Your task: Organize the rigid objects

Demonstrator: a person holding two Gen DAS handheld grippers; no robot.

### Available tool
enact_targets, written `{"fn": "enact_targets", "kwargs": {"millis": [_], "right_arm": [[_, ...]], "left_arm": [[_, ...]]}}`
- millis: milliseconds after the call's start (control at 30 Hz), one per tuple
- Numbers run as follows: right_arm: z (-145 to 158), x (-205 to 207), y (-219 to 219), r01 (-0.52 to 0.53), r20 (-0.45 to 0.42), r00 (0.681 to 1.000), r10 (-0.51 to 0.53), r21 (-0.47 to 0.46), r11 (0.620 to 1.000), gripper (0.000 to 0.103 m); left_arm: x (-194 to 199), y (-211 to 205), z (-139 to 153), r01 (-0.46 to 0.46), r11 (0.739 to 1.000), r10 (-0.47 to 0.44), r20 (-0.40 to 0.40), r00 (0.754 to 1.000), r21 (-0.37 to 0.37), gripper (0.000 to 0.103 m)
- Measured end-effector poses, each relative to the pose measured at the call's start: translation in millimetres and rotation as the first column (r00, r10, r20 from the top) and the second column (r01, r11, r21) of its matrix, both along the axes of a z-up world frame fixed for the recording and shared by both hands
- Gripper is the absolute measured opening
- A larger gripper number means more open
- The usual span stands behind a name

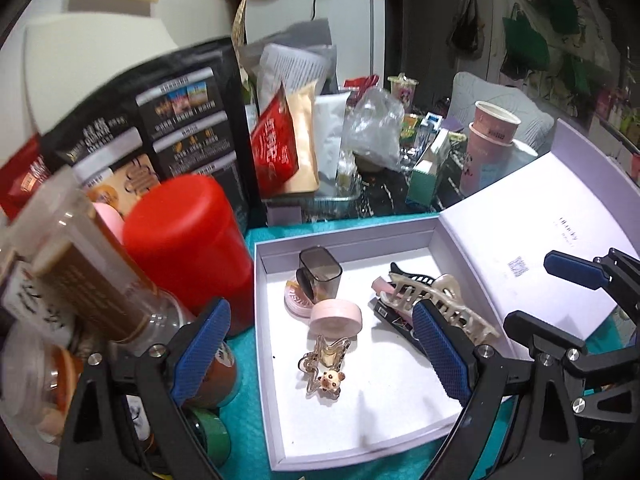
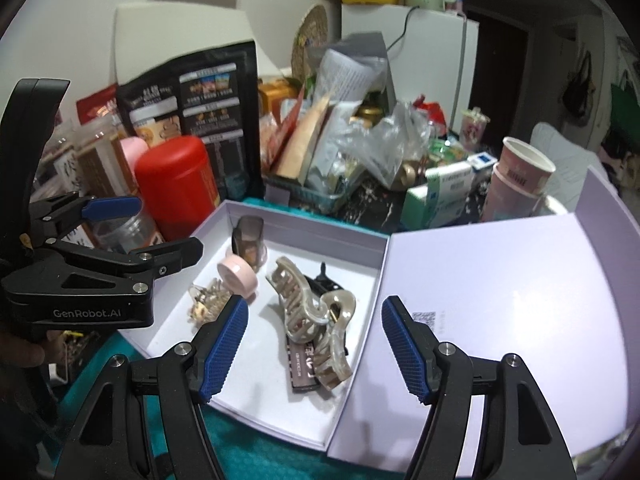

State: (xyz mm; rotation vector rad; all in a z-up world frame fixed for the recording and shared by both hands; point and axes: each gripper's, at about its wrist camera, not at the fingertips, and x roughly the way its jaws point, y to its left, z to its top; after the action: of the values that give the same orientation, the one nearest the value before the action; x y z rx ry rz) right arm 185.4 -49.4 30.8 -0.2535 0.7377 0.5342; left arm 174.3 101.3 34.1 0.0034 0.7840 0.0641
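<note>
An open lilac box [image 1: 360, 446] lies on a teal cloth, its lid [image 1: 540, 240] folded out to the right. Inside it are a smoky plastic cup [image 1: 320, 272], a pink round case [image 1: 336, 316], a star-shaped clip with a small bear [image 1: 324, 372], a cream hair claw [image 1: 440, 300] over a black claw, and a dark flat clip [image 2: 304, 368]. My left gripper [image 1: 320, 356] hovers open above the box's left half, holding nothing. My right gripper [image 2: 316, 354] hangs open over the box's right side and the cream claw [image 2: 316, 320], also holding nothing. Each gripper shows at the other view's edge.
A red canister [image 1: 188, 248], a glass jar [image 1: 80, 264] and small spice jars crowd the box's left side. Behind stand a black pouch [image 1: 160, 120], a basket of packets [image 2: 320, 196], medicine cartons [image 2: 440, 192] and stacked paper cups [image 2: 516, 184]. A hand [image 2: 24, 356] holds the left gripper.
</note>
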Motion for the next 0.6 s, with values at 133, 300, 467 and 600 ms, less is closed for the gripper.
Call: {"fn": "enact_targets", "kwargs": {"millis": [133, 300, 467, 600], "right_arm": [[12.0, -12.5, -6.0, 0.009, 0.024, 1.0, -0.009, 0.017, 1.0, 0.07], [29.4, -33.8, -16.0, 0.015, 0.064, 0.998, -0.018, 0.044, 0.999, 0.07], [43.5, -56.6, -27.1, 0.019, 0.097, 0.995, -0.025, 0.058, 0.998, 0.07], [51.4, -76.1, -34.7, 0.023, 0.118, 0.993, -0.031, 0.07, 0.997, 0.07]], "left_arm": [[-13.5, -4.3, 15.2, 0.003, 1.0, -0.003, 0.03, 1.0, 0.009, 0.094], [-34.2, -11.0, 32.4, 0.014, 1.0, -0.014, 0.066, 0.998, 0.012, 0.094], [-54.4, -18.7, 44.9, 0.016, 1.0, -0.019, 0.1, 0.995, 0.027, 0.094], [-73.4, -25.0, 52.8, 0.0, 0.999, -0.006, 0.136, 0.991, 0.043, 0.094]]}}
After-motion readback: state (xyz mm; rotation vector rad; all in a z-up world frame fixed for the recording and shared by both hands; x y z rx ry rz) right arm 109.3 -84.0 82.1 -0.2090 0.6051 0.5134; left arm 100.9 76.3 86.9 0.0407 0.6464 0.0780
